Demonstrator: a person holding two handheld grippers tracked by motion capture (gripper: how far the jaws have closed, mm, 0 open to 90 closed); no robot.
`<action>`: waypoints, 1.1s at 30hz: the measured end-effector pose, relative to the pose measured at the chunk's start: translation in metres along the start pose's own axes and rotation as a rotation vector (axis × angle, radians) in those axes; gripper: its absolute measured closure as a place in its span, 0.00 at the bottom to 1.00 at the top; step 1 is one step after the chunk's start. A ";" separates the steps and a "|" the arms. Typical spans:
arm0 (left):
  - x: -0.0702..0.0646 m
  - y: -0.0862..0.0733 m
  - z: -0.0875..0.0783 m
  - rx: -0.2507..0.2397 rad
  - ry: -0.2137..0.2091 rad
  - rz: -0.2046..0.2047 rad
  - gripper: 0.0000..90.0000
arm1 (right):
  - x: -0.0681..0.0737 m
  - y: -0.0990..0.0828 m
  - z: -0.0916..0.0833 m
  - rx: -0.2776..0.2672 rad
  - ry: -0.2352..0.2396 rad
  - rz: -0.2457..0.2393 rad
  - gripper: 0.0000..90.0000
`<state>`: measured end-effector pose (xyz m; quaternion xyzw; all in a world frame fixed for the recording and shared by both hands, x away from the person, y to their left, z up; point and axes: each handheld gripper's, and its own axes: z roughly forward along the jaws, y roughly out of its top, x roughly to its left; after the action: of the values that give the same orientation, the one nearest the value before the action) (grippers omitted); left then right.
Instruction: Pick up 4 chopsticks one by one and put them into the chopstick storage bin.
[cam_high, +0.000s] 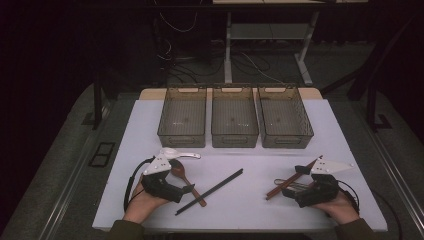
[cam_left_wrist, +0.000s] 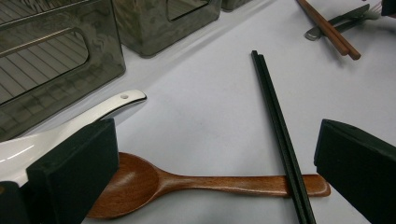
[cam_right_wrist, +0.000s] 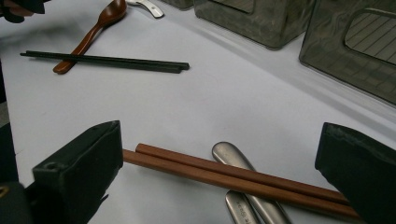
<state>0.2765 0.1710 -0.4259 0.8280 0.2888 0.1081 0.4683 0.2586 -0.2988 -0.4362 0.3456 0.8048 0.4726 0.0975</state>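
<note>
My left gripper (cam_high: 181, 185) (cam_left_wrist: 217, 156) rests open low over the white table, its jaws standing to either side of a wooden spoon (cam_left_wrist: 140, 184) (cam_high: 181, 172) without touching it. A pair of black chopsticks (cam_left_wrist: 278, 130) (cam_high: 210, 191) lies across the spoon's handle. A white ceramic spoon (cam_left_wrist: 93, 114) (cam_high: 180, 154) lies behind the left jaw. My right gripper (cam_high: 294, 181) (cam_right_wrist: 219, 154) is open too, with its jaws on both sides of a pair of brown chopsticks (cam_right_wrist: 224, 175) (cam_high: 292, 179) that lies over metal cutlery handles (cam_right_wrist: 233, 156).
Three translucent grey bins (cam_high: 182, 120) (cam_high: 235, 120) (cam_high: 285, 120) stand in a row at the back of the white table (cam_high: 325, 130). A person's hands hold the grippers near the front edge. Cables and a desk frame sit on the dark floor beyond.
</note>
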 end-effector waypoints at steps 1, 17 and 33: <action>0.000 0.000 0.000 0.000 0.000 0.000 0.00 | 0.000 0.000 0.000 0.000 0.000 0.000 0.01; -0.001 -0.002 0.000 -0.003 -0.011 -0.007 0.00 | -0.003 0.005 -0.001 0.038 0.008 -0.048 0.01; -0.003 -0.003 -0.001 -0.008 -0.013 -0.004 0.00 | -0.005 0.012 0.007 0.157 0.036 -0.126 0.01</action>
<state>0.2724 0.1715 -0.4278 0.8263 0.2868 0.1029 0.4737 0.2711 -0.2935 -0.4308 0.2924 0.8611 0.4072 0.0851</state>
